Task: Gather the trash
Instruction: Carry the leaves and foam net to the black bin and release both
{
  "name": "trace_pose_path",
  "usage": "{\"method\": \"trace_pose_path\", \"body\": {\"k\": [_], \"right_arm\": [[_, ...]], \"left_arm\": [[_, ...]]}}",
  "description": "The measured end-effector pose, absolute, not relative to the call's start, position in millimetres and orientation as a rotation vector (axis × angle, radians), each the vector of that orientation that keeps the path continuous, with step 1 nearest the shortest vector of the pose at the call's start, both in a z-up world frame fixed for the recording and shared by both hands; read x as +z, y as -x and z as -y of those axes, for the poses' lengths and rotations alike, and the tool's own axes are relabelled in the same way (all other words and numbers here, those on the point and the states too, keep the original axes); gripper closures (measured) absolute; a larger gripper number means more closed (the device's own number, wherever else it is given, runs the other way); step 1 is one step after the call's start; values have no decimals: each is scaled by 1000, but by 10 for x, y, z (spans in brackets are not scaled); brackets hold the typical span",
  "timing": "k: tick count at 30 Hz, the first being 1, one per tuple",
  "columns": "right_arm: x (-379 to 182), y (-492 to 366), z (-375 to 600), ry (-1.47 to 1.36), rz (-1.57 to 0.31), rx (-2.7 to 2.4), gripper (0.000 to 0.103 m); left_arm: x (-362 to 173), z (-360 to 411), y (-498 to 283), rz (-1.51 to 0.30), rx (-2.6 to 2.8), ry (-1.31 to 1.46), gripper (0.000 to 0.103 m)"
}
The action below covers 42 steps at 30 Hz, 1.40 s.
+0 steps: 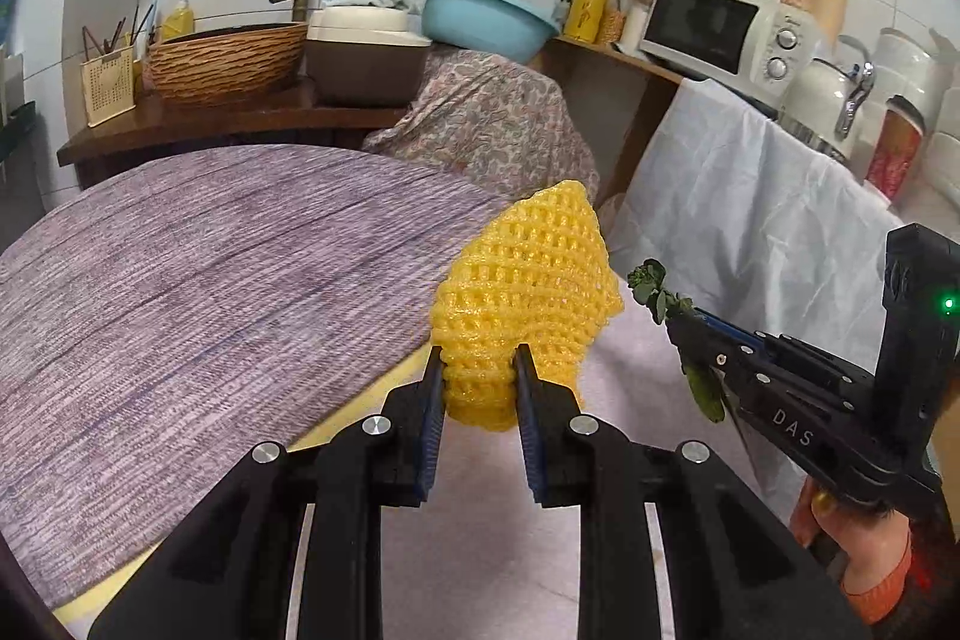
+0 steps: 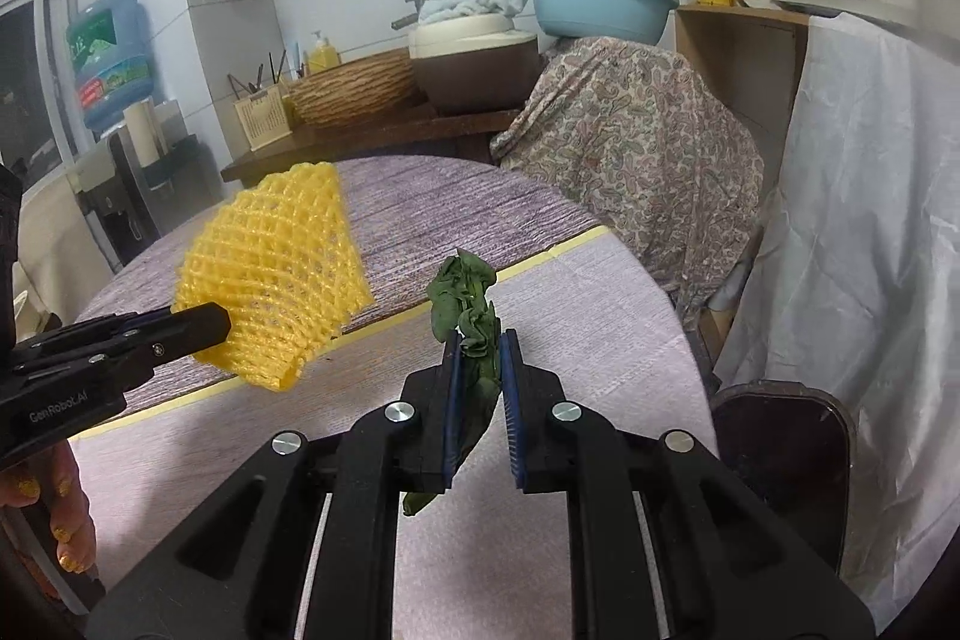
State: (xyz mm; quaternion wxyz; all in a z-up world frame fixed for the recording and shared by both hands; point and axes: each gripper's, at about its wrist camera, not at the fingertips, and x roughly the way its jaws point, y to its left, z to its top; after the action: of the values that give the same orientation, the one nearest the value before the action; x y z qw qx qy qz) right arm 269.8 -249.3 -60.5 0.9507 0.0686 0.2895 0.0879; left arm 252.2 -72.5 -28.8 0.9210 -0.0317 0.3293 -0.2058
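Kitchen setting, with a round table (image 1: 180,292) under a purple woven cloth in the foreground. Left gripper (image 1: 478,370): jaws closed narrowly on the lower end of a yellow foam fruit net (image 1: 528,280), which is pinched between the blue pads and held clear of the table, its wider end fanning upward. Right gripper (image 2: 480,349): jaws closed on a wilted green leaf scrap (image 2: 471,304); the scrap stands up past the fingertips and a limp end hangs below the left finger. In the right wrist view the net (image 2: 276,274) appears just to the left of the leaf scrap, the two apart; whether either lies directly over the table edge is hard to judge through the fisheye. A strip of yellow tape (image 2: 540,259) crosses the cloth beneath them. Beyond the table: a paisley-draped object (image 2: 630,148) carrying a blue plastic basin (image 2: 600,10); to its left a wooden counter with a woven basket (image 1: 225,61) and a brown-and-cream pot (image 1: 366,58); to its right a white microwave (image 1: 720,28) above a hanging white sheet (image 1: 750,208).
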Motion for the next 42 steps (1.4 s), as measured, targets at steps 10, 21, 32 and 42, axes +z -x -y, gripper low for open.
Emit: {"method": "trace_pose_path", "body": {"k": [10, 21, 32, 42], "right_arm": [[-649, -2248, 3602, -211, -563, 2, 89], [-1780, -2302, 4490, -312, -801, -151, 89], [-2385, -2048, 4798, -444, -833, -235, 42], [-2235, -1529, 5095, -426, -749, -406, 27]], "left_arm": [[-281, 1486, -2200, -676, -589, 12, 81], [-675, 2737, -2159, -822, -720, -102, 81], [-1163, 3470, -2298, -971, -675, -258, 80], [-1346, 3656, -2285, -989, -620, -343, 44]]}}
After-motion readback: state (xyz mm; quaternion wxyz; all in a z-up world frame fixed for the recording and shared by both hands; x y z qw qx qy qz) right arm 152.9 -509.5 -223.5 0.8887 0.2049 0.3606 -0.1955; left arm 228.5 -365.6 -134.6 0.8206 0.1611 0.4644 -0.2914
